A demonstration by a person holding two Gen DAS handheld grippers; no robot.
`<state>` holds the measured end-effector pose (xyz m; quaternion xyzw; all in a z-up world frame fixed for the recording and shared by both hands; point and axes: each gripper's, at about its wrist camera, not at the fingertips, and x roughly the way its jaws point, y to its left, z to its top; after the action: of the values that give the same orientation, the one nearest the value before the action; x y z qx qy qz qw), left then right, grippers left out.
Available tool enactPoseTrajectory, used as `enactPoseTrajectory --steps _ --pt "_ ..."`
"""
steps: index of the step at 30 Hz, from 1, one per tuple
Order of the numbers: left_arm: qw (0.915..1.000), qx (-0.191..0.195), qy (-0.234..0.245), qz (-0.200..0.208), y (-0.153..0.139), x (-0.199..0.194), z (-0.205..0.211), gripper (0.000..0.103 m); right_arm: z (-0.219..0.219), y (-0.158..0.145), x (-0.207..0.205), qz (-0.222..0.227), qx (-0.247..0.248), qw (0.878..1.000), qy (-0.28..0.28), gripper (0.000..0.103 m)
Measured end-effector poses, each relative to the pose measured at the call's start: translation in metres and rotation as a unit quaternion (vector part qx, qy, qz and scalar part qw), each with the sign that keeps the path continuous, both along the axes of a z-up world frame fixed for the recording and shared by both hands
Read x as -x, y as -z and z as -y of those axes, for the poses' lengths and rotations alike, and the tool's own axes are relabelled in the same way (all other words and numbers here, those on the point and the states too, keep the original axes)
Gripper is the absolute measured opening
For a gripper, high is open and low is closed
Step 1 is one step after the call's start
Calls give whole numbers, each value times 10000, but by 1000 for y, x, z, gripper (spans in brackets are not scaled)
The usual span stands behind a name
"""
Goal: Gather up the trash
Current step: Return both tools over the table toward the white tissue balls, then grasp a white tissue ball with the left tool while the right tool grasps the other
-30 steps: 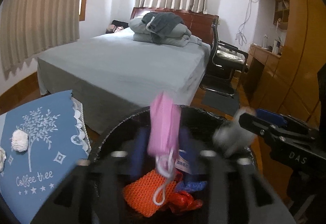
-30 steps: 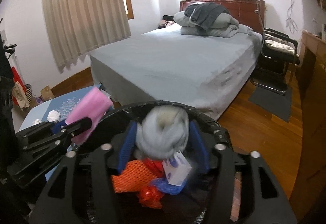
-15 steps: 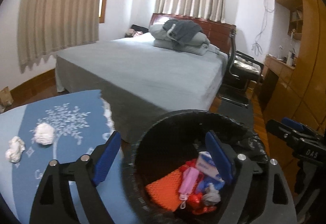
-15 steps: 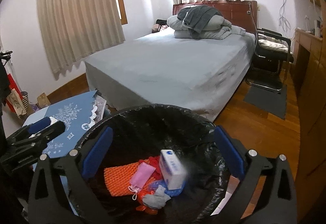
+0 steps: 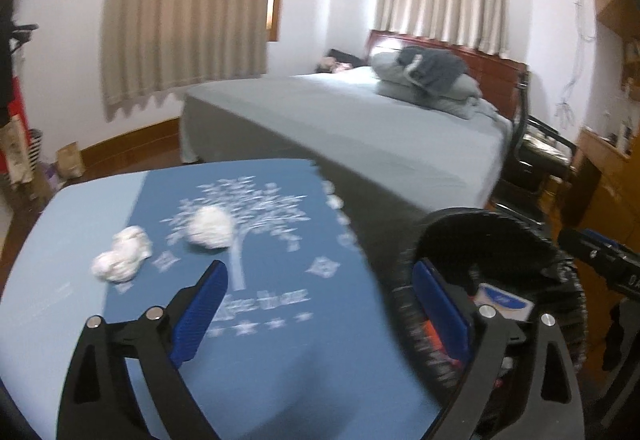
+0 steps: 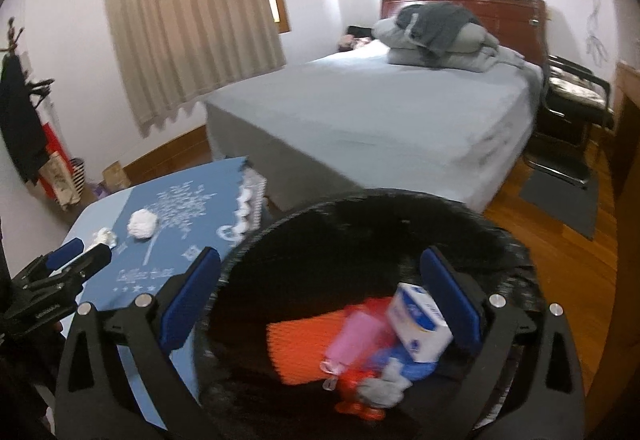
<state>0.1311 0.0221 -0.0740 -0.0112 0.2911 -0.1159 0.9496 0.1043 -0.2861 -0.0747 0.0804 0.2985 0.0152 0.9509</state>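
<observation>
Nearest, left gripper [image 5: 316, 304] and right gripper [image 6: 320, 300] both empty with blue-padded fingers [image 5: 200, 310] spread apart, over the black-lined round trash bin [image 6: 400, 208] holding an orange mesh cloth [image 6: 298, 346], pink mask [image 6: 352, 336] and white carton [image 6: 418, 322]; beyond, two crumpled white tissue wads [image 5: 210, 226] on the blue-clothed table [image 5: 280, 340]; farthest, grey bed [image 5: 380, 136].
</observation>
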Motion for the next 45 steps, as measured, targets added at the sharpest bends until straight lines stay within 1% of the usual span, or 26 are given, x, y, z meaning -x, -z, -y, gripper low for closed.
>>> enactPoseTrajectory --steps 6,10,19,25,30,34,40,43,45 --pt "9983 -74 -579 -49 9 -2 -56 92 -49 0 -24 -34 78 9988 -478 97" --pt "9952 -81 -968 -100 16 -5 -92 92 -79 0 -41 -40 66 9974 -710 97" --pt "9892 -165 -1436 -229 34 -28 -141 92 -143 10 -78 -91 74 9935 -1131 97" --pt "9871 -215 -1549 -332 47 -55 -163 92 -172 25 -109 -220 69 9924 -1209 97" --pt "9853 -218 -1615 -508 60 -79 -180 92 -190 36 -136 -359 116 9918 -1223 97" --pt "9849 -214 -1592 -648 69 -95 -185 92 -203 43 -154 -414 223 9909 -1264 97" --pt "9848 -73 -1482 -907 77 -113 -188 90 -215 51 -170 -474 343 9894 -1332 97" --pt "9844 -29 -1436 -1019 80 -120 -188 87 -217 54 -174 -506 367 9890 -1340 97" --pt "9838 -9 -1386 -1133 83 -124 -187 80 -217 55 -175 -520 370 9889 -1339 97"
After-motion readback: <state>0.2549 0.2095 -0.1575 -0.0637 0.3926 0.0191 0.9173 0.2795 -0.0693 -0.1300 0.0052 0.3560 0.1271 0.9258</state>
